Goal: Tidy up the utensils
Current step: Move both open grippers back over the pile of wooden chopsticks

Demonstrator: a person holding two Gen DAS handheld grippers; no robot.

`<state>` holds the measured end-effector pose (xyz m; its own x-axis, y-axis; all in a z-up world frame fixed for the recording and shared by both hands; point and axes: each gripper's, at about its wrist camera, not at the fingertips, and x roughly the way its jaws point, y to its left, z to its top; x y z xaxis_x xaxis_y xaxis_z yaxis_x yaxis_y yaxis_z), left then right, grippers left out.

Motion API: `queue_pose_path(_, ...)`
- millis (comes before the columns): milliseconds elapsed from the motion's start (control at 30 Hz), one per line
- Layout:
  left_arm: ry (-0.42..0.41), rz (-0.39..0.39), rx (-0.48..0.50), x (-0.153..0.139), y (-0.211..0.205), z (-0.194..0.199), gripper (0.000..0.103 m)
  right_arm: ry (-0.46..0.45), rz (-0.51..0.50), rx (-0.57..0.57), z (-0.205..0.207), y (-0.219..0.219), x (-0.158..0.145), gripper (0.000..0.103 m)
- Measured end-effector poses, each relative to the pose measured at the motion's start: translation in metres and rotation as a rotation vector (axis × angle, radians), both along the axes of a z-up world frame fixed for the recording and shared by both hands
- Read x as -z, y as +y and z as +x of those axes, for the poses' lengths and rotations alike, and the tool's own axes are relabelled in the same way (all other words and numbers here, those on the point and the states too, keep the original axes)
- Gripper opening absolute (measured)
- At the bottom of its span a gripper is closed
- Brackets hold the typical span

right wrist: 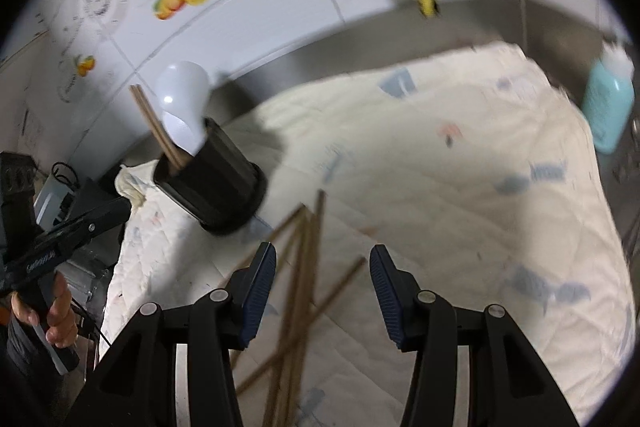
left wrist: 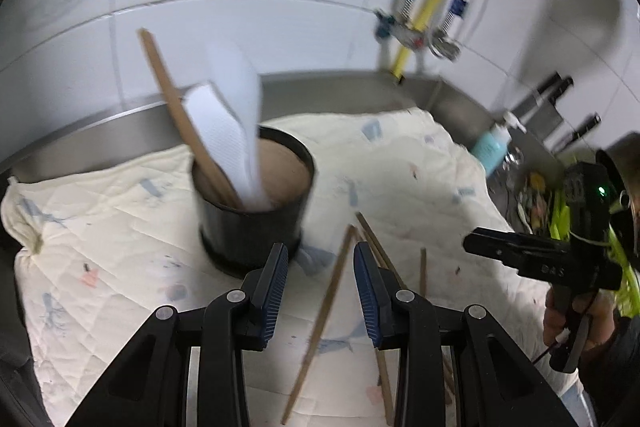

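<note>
So both claws are up over the cloth [left wrist: 120,227] with nothing in them. The left claw [left wrist: 321,263] has its jaws spread apart, and one loose chopstick [left wrist: 320,327] lies on the cloth running right through the gap between the blue pads [left wrist: 276,291], not touched by either as far as I can see. A few more chopsticks [left wrist: 380,251] sit just beside and partly behind the right-hand pad.

The black cup [left wrist: 252,203] stands upright just ahead and a bit left of that claw, close to its left finger. Inside it are a white spoon [left wrist: 232,115] and wooden chopsticks [left wrist: 180,119] leaning toward the left.

The right claw [right wrist: 322,267] is also wide open. From its own camera the pile of chopsticks [right wrist: 300,287] lies crossed on the cloth, mostly under the gap and its left finger. The cup [right wrist: 216,183] is ahead and off to the left, well apart from it.

A blue bottle [right wrist: 608,103] stands off the cloth's far right edge. Both views are a bit blurry.
</note>
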<state>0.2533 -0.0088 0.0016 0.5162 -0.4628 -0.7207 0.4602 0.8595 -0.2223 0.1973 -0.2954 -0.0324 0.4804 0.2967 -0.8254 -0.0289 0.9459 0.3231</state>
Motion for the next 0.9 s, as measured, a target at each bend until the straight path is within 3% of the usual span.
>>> queue_pose_path(233, 0.036, 0.044, 0.066, 0.02, -0.021, -0.004, 0.037, 0.123, 0.071, 0.055, 0.003, -0.004, 0.037, 0.04)
queue_pose_path(700, 0.081, 0.106, 0.157, 0.054, -0.054, 0.009, 0.036, 0.209, 0.168, 0.19, 0.016, -0.011, 0.069, 0.025)
queue_pose_path(900, 0.072, 0.16, 0.173, 0.071, -0.075, 0.016, 0.036, 0.223, 0.156, 0.192, 0.019, -0.007, 0.073, 0.016)
